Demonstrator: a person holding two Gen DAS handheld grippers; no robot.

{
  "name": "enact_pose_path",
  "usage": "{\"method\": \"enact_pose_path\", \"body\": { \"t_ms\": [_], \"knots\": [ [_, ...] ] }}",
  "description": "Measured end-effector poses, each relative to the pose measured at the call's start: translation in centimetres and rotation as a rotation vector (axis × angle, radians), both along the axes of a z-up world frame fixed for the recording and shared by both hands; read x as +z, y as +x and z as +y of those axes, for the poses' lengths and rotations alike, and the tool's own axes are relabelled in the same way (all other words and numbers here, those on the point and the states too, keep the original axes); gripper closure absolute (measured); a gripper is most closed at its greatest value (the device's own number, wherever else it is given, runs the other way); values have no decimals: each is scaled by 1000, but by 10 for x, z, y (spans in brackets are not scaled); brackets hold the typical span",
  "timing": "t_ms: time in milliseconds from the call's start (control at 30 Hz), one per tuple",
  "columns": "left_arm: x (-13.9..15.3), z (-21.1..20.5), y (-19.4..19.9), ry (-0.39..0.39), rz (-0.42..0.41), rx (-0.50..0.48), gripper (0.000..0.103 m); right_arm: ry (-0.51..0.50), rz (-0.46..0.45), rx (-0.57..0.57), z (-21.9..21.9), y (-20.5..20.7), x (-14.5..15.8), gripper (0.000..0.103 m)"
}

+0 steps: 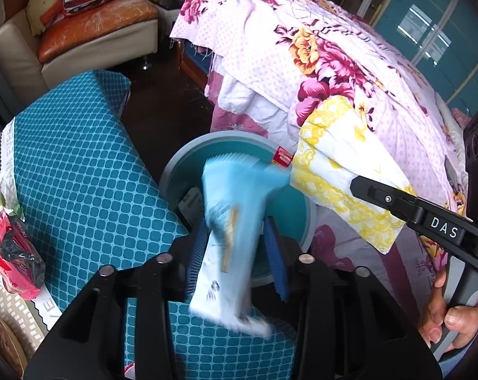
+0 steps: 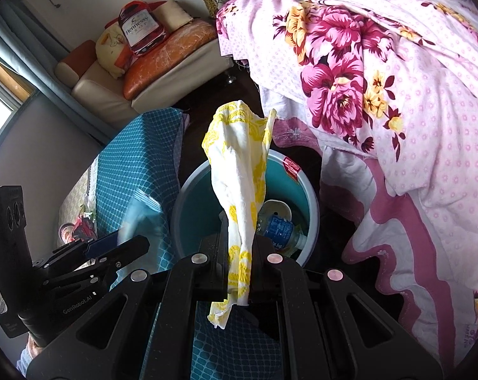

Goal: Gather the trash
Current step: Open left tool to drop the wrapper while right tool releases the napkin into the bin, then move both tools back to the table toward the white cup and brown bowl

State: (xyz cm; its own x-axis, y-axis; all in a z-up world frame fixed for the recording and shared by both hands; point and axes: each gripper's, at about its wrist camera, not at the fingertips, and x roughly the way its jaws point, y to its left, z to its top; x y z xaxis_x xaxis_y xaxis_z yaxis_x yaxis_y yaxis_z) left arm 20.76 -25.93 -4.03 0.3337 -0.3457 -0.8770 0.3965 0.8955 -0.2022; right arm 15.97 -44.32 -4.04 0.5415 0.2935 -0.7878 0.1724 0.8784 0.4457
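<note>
A round teal bin (image 1: 297, 209) with a grey rim stands on the floor between a teal-covered seat and a bed; it also shows in the right wrist view (image 2: 278, 174). My left gripper (image 1: 237, 250) has its blue pads apart around a blurred light-blue wrapper (image 1: 235, 221) that hangs over the bin's near rim. My right gripper (image 2: 239, 250) is shut on a white and yellow patterned tissue (image 2: 239, 171) held upright above the bin. A plastic bottle with a blue label (image 2: 278, 228) lies in the bin.
A teal patterned seat cover (image 1: 77, 164) is at the left, with a red and black wrapper (image 1: 14, 256) beside it. A floral pink bedspread (image 2: 381, 79) fills the right. A sofa with cushions (image 1: 80, 25) stands behind.
</note>
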Motion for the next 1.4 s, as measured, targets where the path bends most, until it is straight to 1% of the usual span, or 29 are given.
{"method": "enact_pose_path", "body": {
  "t_ms": [33,67,133,300,333,367,433,800,1033,1100,1133,1167,1200,1233,1267,1400],
  "knots": [
    [-1,1,1,0,-3,6,37,-1,1,0,0,0,0,96],
    [0,3,0,1,-17,16,30,-3,2,0,1,1,0,96],
    [1,5,-1,-3,-29,20,25,-8,6,3,3,2,-1,96],
    [3,12,-6,-5,-34,22,22,-16,15,9,8,7,-1,96],
    [3,14,-8,-5,-34,22,20,-18,17,11,9,7,-1,96],
    [3,17,-10,-3,-33,23,15,-20,18,13,10,8,-2,96],
    [2,22,-13,5,-36,30,11,-25,20,15,12,10,-2,96],
    [-4,59,-26,-14,-10,92,11,-46,50,35,27,20,-8,96],
    [-3,72,-30,-20,-14,104,11,-64,69,33,34,24,-12,91],
    [-4,75,-31,-23,-14,105,11,-64,73,32,35,25,-13,87],
    [-4,77,-32,-24,-13,106,11,-64,75,29,36,25,-13,81],
    [-4,78,-32,-24,-12,107,11,-64,75,28,37,25,-14,69],
    [-5,80,-32,-26,-9,109,11,-67,74,25,38,26,-14,63],
    [-6,81,-32,-27,-7,110,11,-70,72,22,39,26,-14,54],
    [-6,83,-32,-26,-5,113,11,-69,72,22,40,27,-14,47],
    [-9,91,-33,-31,7,130,11,-59,80,19,44,27,-14,37]
  ]
}}
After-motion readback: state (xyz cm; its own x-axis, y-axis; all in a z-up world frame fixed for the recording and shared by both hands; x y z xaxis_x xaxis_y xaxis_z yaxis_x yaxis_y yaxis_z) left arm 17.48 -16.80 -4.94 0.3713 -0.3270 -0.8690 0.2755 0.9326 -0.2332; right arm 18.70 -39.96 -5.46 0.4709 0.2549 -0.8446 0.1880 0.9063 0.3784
